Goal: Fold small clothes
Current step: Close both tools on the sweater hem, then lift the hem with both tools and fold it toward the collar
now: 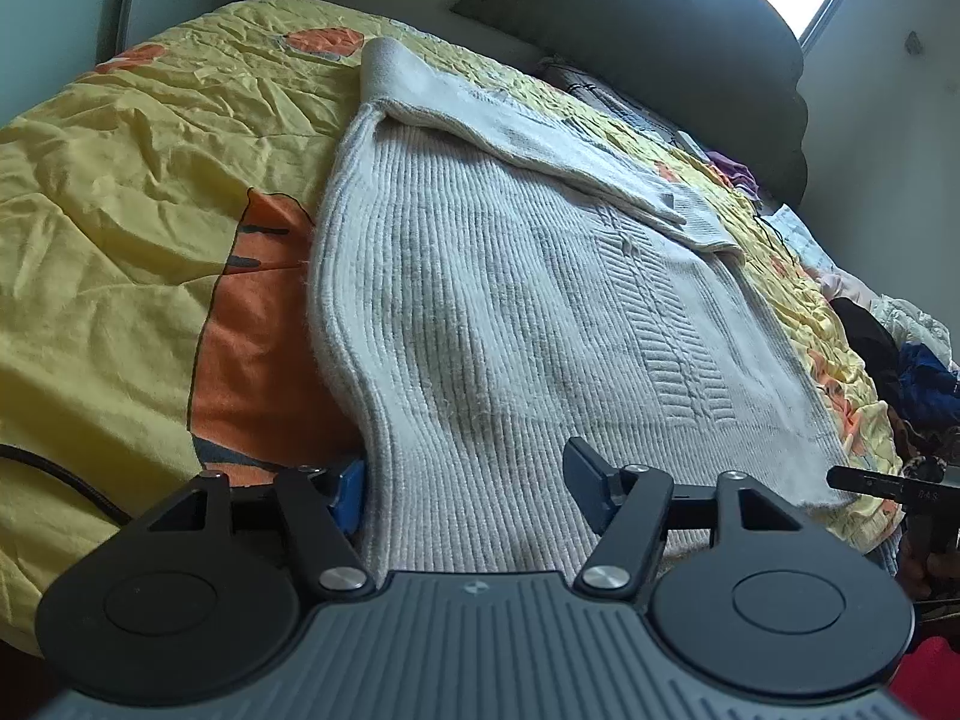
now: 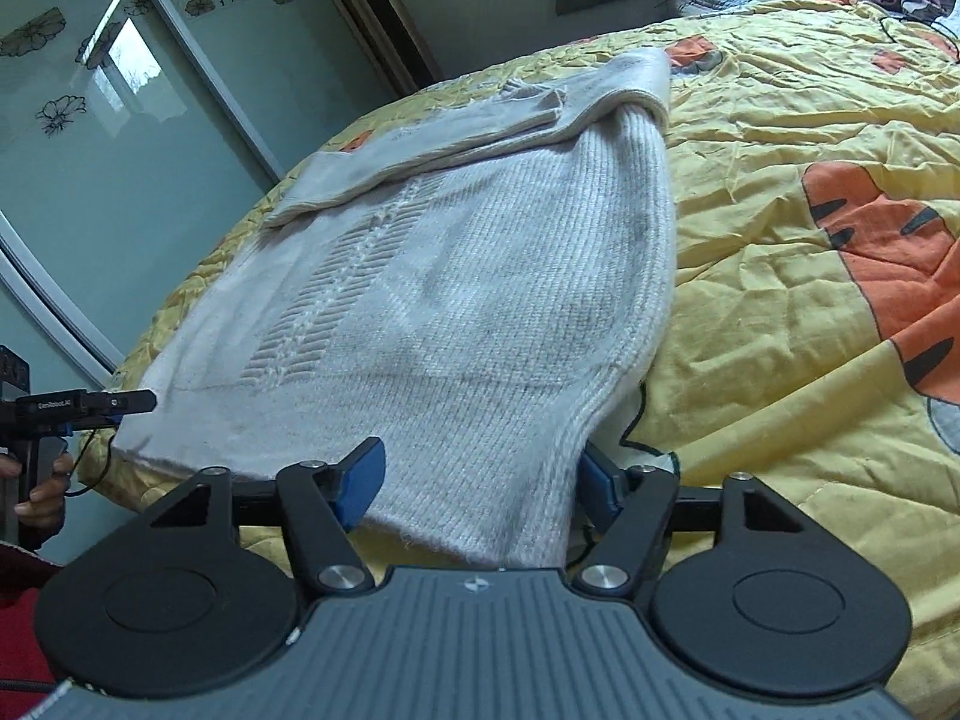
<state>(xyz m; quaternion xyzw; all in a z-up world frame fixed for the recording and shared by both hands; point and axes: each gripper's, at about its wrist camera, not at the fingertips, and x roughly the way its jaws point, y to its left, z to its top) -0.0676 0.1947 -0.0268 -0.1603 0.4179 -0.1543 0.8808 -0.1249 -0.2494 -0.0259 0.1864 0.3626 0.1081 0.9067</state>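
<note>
A pale grey-white ribbed knit sweater (image 1: 480, 300) lies flat on the bed, its sleeves folded across the far end. It also shows in the right wrist view (image 2: 432, 300). My left gripper (image 1: 474, 489) is open, its blue-padded fingers (image 1: 585, 489) straddling the near hem corner of the sweater. My right gripper (image 2: 483, 480) is open too, its fingers (image 2: 363, 474) either side of the other near hem corner, which drapes between them. The left gripper (image 2: 129, 402) shows at the left edge of the right wrist view.
The yellow quilt (image 1: 120, 210) with orange tiger print covers the bed. A dark headboard (image 1: 690, 54) and a heap of clothes (image 1: 918, 372) lie to the right. Sliding glass doors (image 2: 120, 120) stand beyond the bed. A black cable (image 1: 60, 474) crosses the quilt.
</note>
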